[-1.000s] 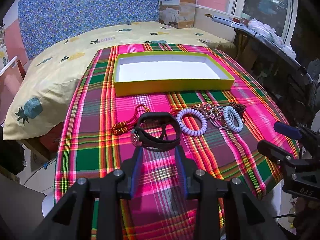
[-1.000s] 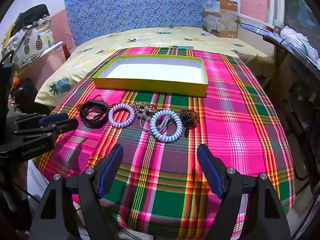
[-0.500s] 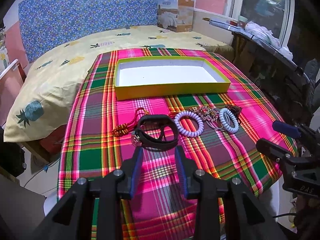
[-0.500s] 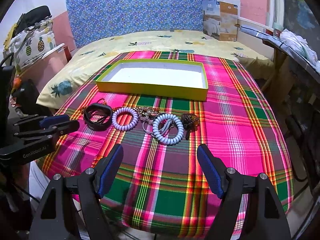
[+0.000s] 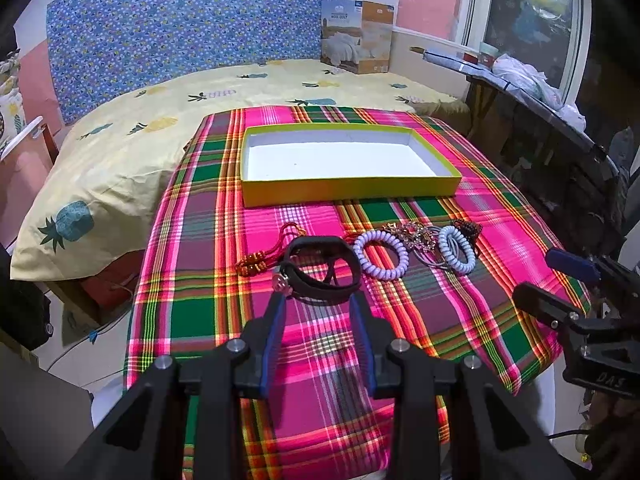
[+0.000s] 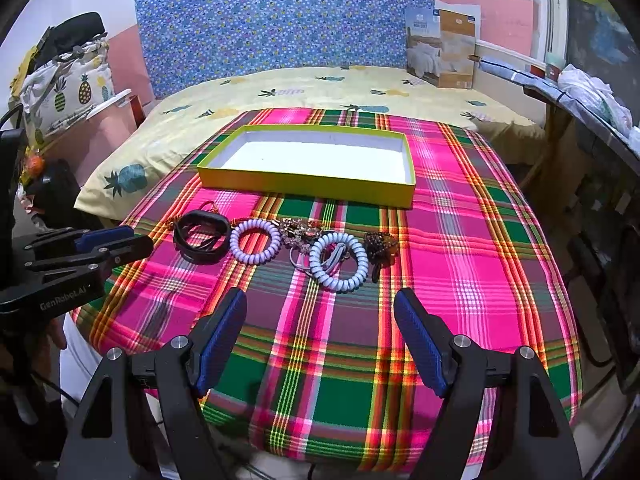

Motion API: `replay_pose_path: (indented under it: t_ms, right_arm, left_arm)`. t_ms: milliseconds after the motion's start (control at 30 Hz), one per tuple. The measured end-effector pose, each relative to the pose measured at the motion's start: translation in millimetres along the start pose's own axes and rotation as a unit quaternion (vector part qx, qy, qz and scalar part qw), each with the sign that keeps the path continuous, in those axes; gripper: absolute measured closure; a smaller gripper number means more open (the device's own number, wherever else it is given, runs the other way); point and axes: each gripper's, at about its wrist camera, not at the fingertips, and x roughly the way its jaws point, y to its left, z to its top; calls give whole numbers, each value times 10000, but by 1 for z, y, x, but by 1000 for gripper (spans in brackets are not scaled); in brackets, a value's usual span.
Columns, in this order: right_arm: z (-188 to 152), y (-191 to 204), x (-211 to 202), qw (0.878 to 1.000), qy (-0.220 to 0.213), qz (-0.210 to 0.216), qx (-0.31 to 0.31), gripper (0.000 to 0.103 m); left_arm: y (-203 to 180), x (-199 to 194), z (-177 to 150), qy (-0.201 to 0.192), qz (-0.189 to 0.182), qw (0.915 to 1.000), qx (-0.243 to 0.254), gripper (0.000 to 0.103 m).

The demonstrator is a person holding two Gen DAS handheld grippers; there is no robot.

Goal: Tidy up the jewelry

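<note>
Left wrist view: nothing is yet stowed in the shallow yellow cardboard tray, the black strap bracelet lying just beyond the part-open left gripper, while the right gripper is held wide apart.

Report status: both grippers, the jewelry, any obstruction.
Left gripper open, fingertips just short of the black strap bracelet. Right gripper open, empty, short of the pale coiled ring. Yellow shallow box empty. Nothing blocking.
</note>
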Motion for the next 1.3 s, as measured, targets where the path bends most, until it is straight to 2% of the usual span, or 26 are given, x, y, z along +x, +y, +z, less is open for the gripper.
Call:
replay_pose_path:
  t_ms: [1300]
  right_arm:
    - [1,-6,6,9998,-30,96,166,27]
  left_arm:
    - [-3,8,2,-42,-30,10000,-19,69]
